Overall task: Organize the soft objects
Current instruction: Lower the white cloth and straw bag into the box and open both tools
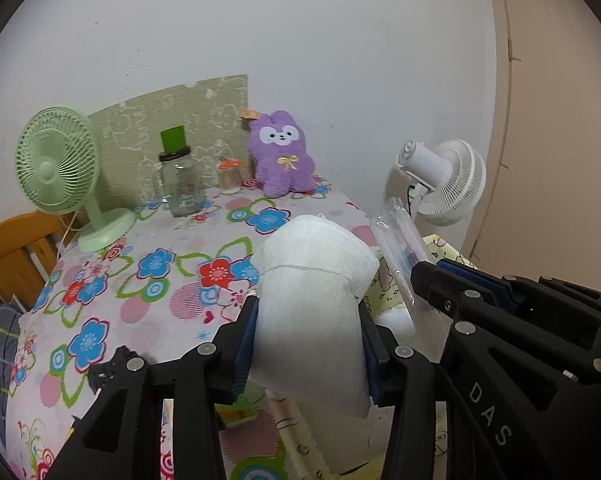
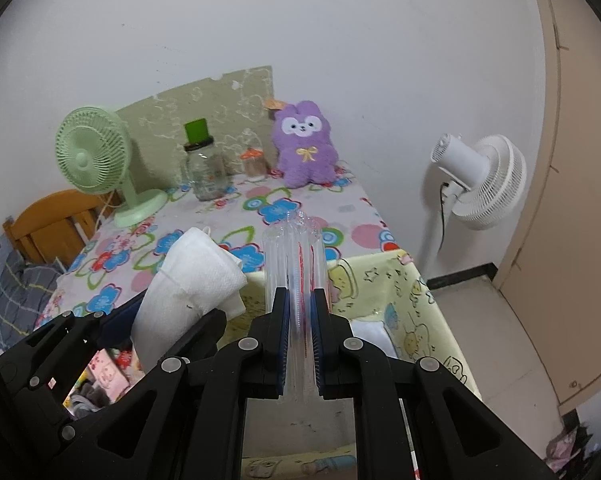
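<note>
My left gripper is shut on a folded white cloth, which sticks up between the blue pads, above the near edge of the table. My right gripper is shut on a flat clear plastic pack with a red line inside; the pack points up and forward. The two grippers are side by side: the right gripper shows at the right of the left wrist view, and the white cloth at the left of the right wrist view. A purple plush toy sits upright at the table's far edge against the wall.
The table carries a floral cloth, a green desk fan, a glass jar with a green lid and a small mushroom-lidded jar. A yellow cartoon-print bin stands below the grippers. A white standing fan is on the right and a wooden frame on the left.
</note>
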Demonstrator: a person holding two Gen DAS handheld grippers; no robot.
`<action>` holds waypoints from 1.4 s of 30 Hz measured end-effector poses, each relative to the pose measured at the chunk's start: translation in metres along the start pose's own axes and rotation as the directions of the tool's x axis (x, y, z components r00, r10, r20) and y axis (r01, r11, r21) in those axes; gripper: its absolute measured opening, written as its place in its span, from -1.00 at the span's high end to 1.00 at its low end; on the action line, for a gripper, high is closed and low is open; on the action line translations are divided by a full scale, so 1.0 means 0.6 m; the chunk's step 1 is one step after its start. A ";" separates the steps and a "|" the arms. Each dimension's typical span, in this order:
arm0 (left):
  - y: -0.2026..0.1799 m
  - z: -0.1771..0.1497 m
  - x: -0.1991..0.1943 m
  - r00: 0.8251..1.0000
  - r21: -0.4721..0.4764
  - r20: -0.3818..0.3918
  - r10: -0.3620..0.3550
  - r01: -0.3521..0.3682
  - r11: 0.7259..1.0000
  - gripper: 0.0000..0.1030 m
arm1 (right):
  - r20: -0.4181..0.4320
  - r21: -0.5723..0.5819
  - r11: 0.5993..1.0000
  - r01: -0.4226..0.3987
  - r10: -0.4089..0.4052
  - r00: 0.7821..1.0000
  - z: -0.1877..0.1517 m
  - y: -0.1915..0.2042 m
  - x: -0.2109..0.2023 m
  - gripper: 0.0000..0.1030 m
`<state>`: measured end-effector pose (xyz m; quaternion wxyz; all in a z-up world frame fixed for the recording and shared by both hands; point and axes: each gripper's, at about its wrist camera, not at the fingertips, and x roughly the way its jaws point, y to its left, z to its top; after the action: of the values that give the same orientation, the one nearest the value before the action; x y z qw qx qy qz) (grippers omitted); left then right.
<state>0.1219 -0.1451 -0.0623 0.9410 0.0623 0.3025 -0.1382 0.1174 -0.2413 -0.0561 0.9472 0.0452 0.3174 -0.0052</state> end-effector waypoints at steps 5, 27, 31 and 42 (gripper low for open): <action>-0.009 0.001 0.021 1.000 0.033 -0.005 -0.009 0.009 0.999 0.09 | -0.028 0.027 0.999 0.019 -0.018 0.999 -0.005 -0.016 0.020 0.75; -0.037 0.004 0.033 0.998 0.106 -0.022 -0.054 0.056 0.993 -0.81 | -0.073 0.101 0.990 0.097 -0.090 0.993 -0.007 -0.064 0.038 0.70; -0.045 0.001 0.024 0.998 0.124 -0.019 -0.058 0.060 0.990 -0.94 | -0.070 0.093 0.990 0.104 -0.098 0.993 -0.009 -0.061 0.031 0.59; -0.024 0.002 -0.011 0.997 0.059 -0.017 -0.078 0.079 0.995 -0.99 | 0.007 0.088 0.991 0.104 -0.105 0.994 -0.015 -0.045 -0.021 -0.41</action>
<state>0.1131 -0.1575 -0.0582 0.9303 0.0794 0.3074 -0.1836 0.1009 -0.2679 -0.0581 0.9445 0.0697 0.3135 -0.0689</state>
